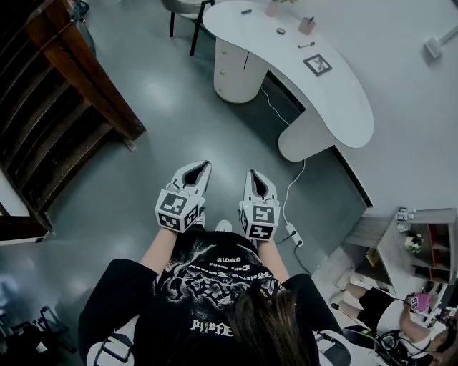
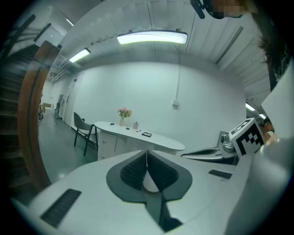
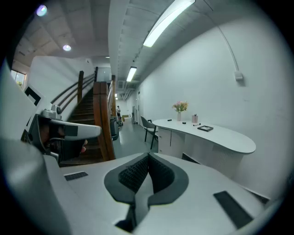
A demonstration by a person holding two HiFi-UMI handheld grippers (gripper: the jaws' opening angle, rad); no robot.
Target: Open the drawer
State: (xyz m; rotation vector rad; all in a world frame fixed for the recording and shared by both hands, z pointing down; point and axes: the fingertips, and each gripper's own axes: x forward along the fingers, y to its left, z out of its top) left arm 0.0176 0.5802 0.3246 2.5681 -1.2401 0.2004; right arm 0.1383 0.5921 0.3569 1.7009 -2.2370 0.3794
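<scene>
The white curved desk point(image 1: 329, 93) stands far ahead, and its rounded drawer unit point(image 1: 232, 68) sits under the left end. The drawers look closed. My left gripper point(image 1: 203, 166) and right gripper point(image 1: 255, 174) hang side by side over the grey floor, well short of the desk. Both are shut with nothing between the pads. In the left gripper view the left gripper point(image 2: 147, 153) points toward the drawer unit point(image 2: 108, 143). In the right gripper view the shut right gripper point(image 3: 148, 156) has the drawer unit point(image 3: 165, 140) ahead, slightly right.
A wooden staircase point(image 1: 57, 107) rises at the left. A chair point(image 1: 182, 11) stands by the desk's far end. A cable with a power strip point(image 1: 294, 234) lies on the floor to the right. A seated person point(image 1: 379, 307) and shelves point(image 1: 429, 243) are at the lower right.
</scene>
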